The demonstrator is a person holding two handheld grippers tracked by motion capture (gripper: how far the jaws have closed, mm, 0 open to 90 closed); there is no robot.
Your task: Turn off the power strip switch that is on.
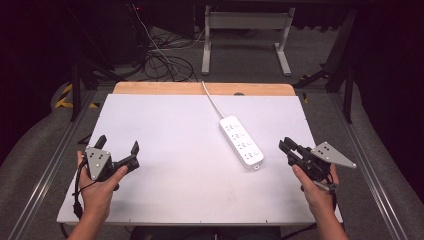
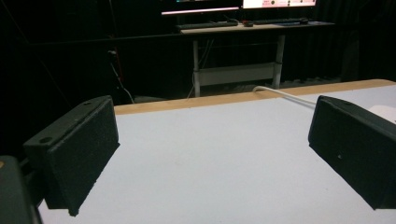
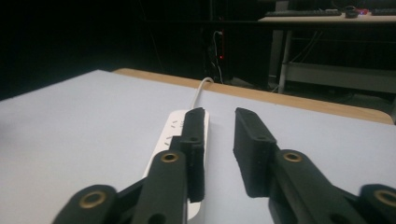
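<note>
White power strip (image 1: 241, 141) lies flat on the white table top (image 1: 165, 150), right of centre and a little toward the far edge. Its long axis runs diagonally: cord end toward the far middle of the table, free end toward the near right. The cord (image 1: 212, 99) leaves the far end and runs over the wooden back edge. Socket face up.

Right gripper (image 1: 290, 149) sits just beside the strip's near end, apart from it, no contact. Jaws narrow, a small gap between them, nothing in it. In the right gripper view the strip (image 3: 180, 135) lies behind the jaw on that view's left, not between the two.

Left gripper (image 1: 119, 149) rests well apart on the left side of the table, jaws wide, nothing between them.

Judgement: the step in hand looks like an approach to the strip's near end. With the jaws this narrow the body will probably not fit. Better to spread them first, line them up across the short width, square to the long axis, then close. Mind the cord; it may drag or swing the far end.
</note>
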